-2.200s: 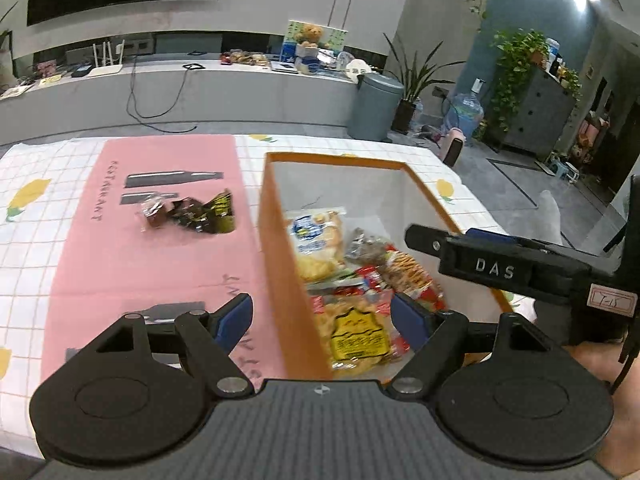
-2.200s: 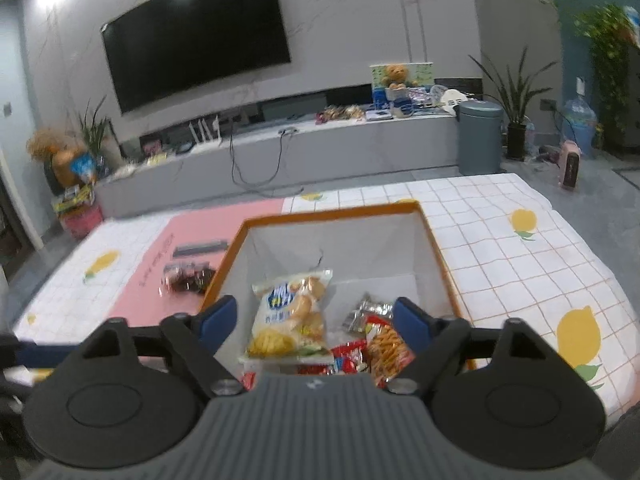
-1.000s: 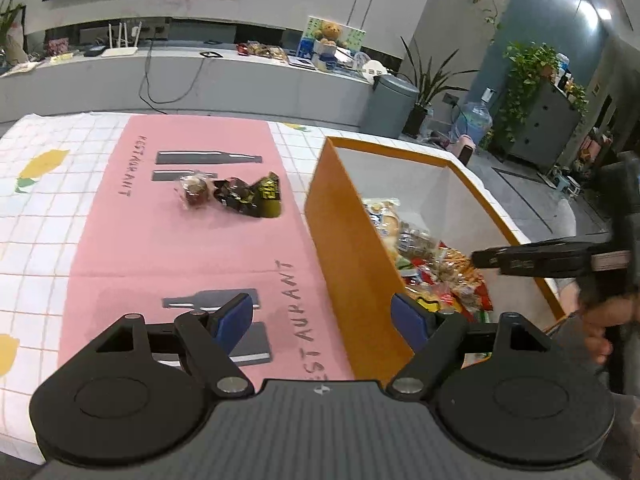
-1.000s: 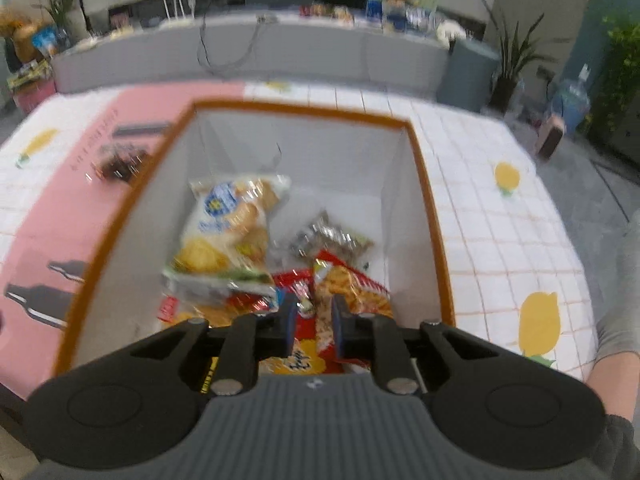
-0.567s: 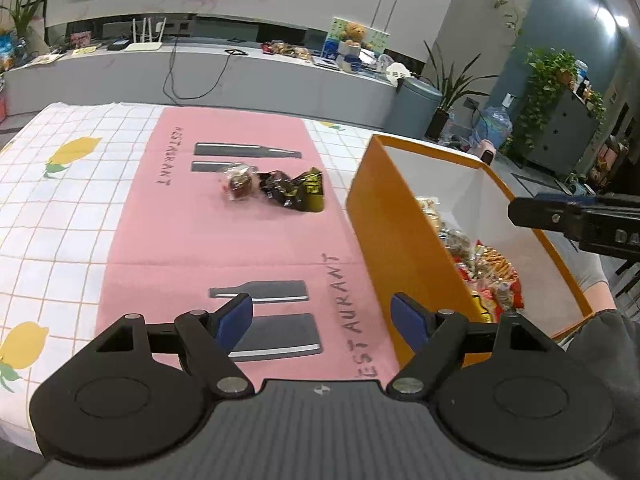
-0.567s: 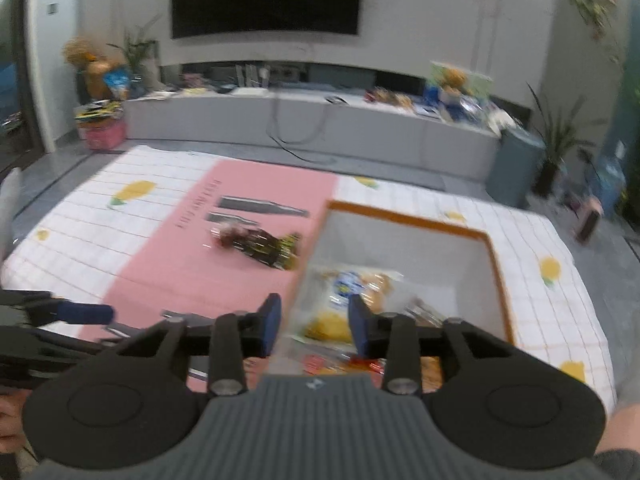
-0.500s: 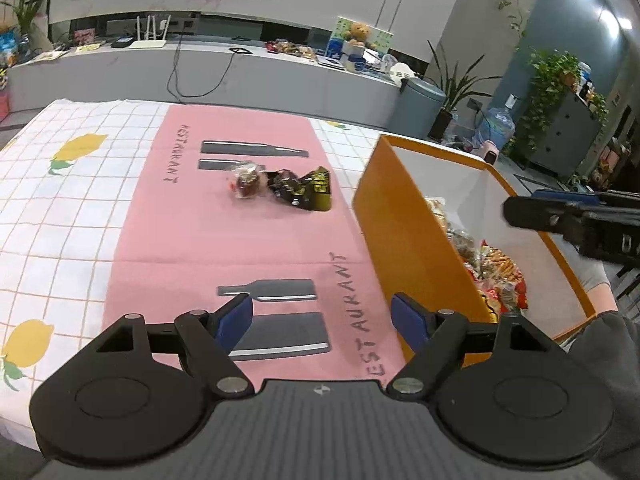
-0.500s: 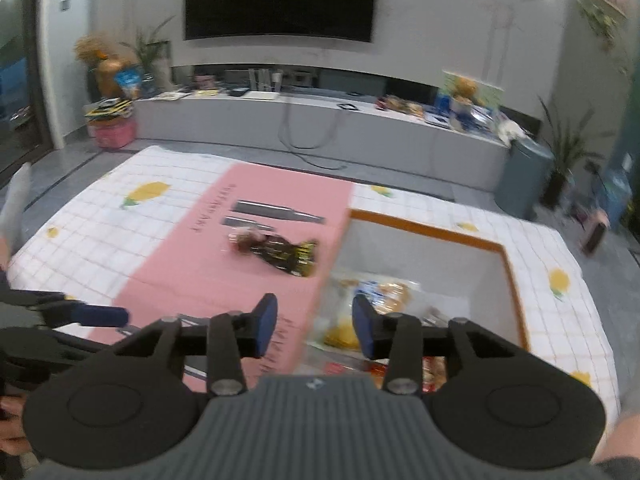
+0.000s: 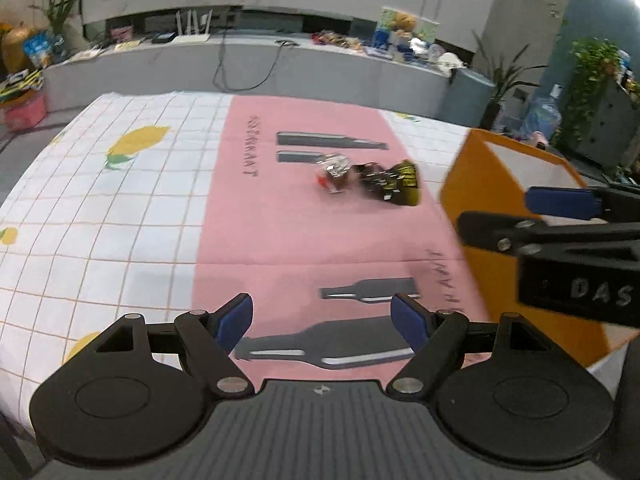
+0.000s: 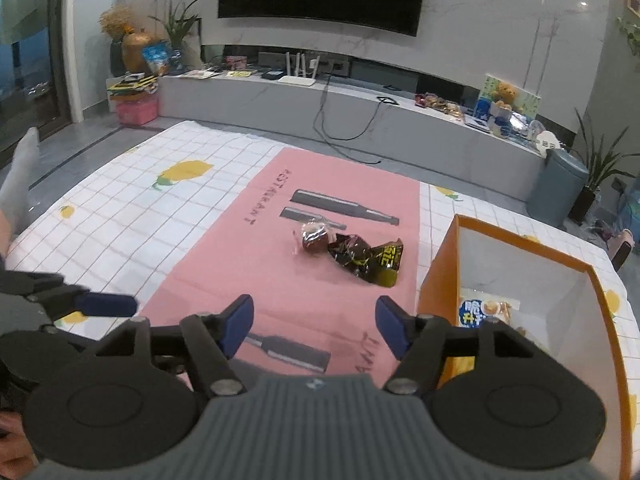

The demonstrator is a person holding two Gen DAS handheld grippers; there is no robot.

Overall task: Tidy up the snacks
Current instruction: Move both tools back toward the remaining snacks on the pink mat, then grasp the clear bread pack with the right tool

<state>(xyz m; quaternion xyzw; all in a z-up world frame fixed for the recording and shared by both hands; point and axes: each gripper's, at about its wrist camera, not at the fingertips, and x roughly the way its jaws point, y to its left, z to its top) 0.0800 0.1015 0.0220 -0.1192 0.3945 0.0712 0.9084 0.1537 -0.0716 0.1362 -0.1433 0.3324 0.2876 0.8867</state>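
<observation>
Two loose snacks lie on the pink mat: a dark black-and-yellow packet and a clear-wrapped reddish snack touching its left end. An orange box stands to their right; a blue-and-yellow chip bag shows inside it. My left gripper is open and empty, low over the mat's near end. My right gripper is open and empty, above the mat and short of the packets. The right gripper's fingers also show in the left wrist view, in front of the box.
The table carries a white checked cloth with lemon prints under the pink mat. A grey TV bench with clutter runs behind the table. A grey bin and plants stand at the back right.
The right gripper went from nearly shut over the box to wide open and swung left toward the loose packets. The left gripper also turned left, away from the box.
</observation>
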